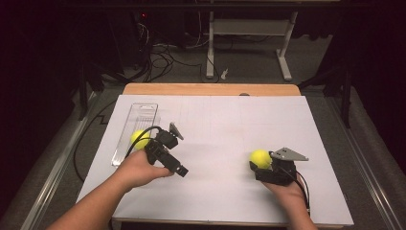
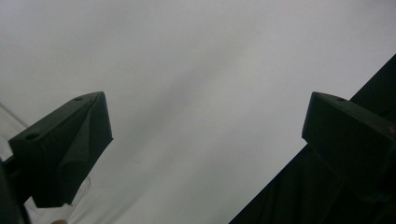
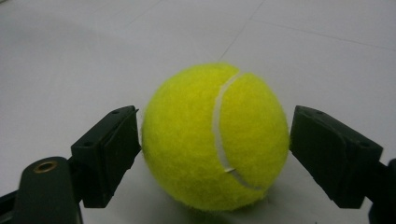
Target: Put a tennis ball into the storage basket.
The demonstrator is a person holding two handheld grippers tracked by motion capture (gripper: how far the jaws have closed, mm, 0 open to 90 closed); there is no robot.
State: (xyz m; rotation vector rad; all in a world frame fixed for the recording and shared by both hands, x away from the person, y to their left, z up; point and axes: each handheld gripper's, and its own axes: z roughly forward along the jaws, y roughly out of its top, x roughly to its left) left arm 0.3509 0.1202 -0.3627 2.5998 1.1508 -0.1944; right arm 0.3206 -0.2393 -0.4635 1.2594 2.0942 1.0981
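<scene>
While the white table (image 1: 215,124) spreads as the largest surface in the high view, a clear, long plastic tray (image 1: 135,132) lies on it toward nine o'clock, its long axis running from about seven to one o'clock, with a second yellow ball (image 1: 138,138) resting in its near half. Next in size come the two tools. At the left, the left gripper (image 1: 181,169) is held just beside that tray, pointing toward five o'clock across bare table; in the left gripper view its jaws stand wide apart with nothing between them. At about four o'clock on the table, the right gripper (image 1: 254,167) points toward ten o'clock, and the tennis ball (image 1: 260,157) sits right at its tips. In the right gripper view the tennis ball (image 3: 215,136) rests on the table squarely between the jaws, which are drawn in narrow around it; the left fingertip (image 3: 122,142) appears to touch the felt, while the other side looks just barely apart from it, so a firm squeeze is not certain. Judging by this, the right hand is plainly the nearer one, and the tray waits well apart toward nine o'clock from the ball.
</scene>
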